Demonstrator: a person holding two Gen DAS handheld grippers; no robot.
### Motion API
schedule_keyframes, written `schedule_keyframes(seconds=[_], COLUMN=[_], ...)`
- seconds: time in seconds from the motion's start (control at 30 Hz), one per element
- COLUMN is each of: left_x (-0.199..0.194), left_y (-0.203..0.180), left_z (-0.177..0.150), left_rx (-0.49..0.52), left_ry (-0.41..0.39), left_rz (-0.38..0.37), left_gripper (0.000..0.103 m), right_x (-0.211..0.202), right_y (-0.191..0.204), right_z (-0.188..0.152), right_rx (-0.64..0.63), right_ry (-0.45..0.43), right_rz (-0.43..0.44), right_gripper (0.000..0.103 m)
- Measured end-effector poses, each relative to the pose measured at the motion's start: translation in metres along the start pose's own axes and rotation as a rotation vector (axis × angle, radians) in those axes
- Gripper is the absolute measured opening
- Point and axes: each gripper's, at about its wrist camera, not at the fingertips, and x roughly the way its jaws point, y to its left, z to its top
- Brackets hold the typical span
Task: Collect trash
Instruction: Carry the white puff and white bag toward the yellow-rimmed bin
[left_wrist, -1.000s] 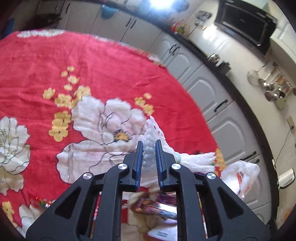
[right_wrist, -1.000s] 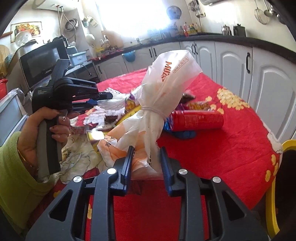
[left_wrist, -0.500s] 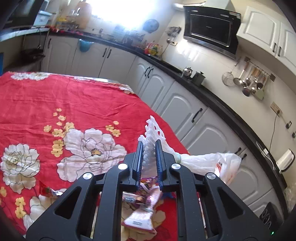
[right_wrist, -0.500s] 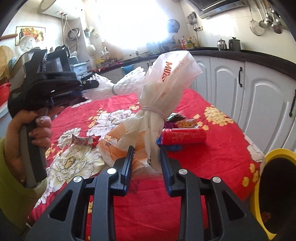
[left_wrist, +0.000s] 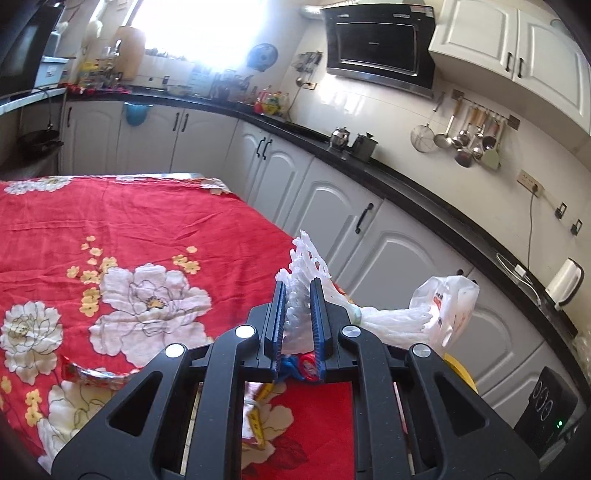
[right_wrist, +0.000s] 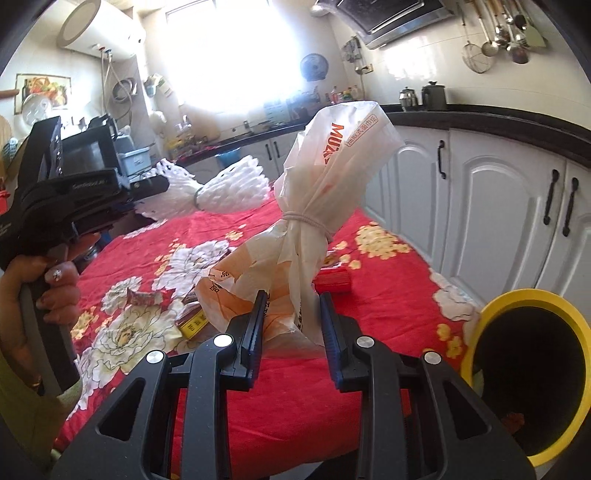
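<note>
My left gripper (left_wrist: 297, 286) is shut on a white foam net (left_wrist: 304, 258) tied with a band, held up in the air above the table. In the right wrist view the left gripper (right_wrist: 159, 184) holds the foam net (right_wrist: 229, 188) out at the left, in a person's hand (right_wrist: 55, 291). My right gripper (right_wrist: 293, 295) is shut on the lower part of a white plastic bag (right_wrist: 332, 177) with orange print, tied round with string and standing upright. The plastic bag (left_wrist: 448, 306) also shows at the right of the left wrist view.
A red floral tablecloth (left_wrist: 147, 221) covers the table. On it lie a candy wrapper (right_wrist: 142, 297), a yellow-brown packet (right_wrist: 194, 321) and a red can (right_wrist: 334, 277). A yellow-rimmed black bin (right_wrist: 476, 321) stands off the table's right edge. White cabinets (left_wrist: 332, 206) run behind.
Both grippers have risen with their loads still held, and the left one has rolled. The table has dropped lower in both views, and the yellow-rimmed bin has come fully into the right wrist view.
</note>
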Motion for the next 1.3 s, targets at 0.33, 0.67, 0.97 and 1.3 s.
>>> schedule_keyframes(seconds=[0.33, 0.67, 0.97, 1.3], left_x=[-0.003, 0.005, 0.015, 0.028], left_y=[-0.03, -0.054, -0.084, -0.12], left_z=[-0.01, -0.021, -0.032, -0.044], left_rx=[0.073, 0.122, 0.171, 0.225], left_ry=[-0.023, 0.001, 0.019, 0.04], left_rz=[-0.012, -0.049, -0.08, -0.116], left_gripper=[0.008, 0.008, 0.008, 0.008], right_x=[-0.022, -0.042, -0.057, -0.073], right_y=[-0.027, -0.054, -0.08, -0.109], right_z=[0.002, -0.005, -0.017, -0.026], right_rx=[0.039, 0.044, 0.071, 0.111], right_ry=[-0.041, -0.048, -0.043, -0.048], right_rz=[-0.064, -0.129, -0.18, -0.235], right_gripper=[0.027, 0.027, 0.027, 0.027])
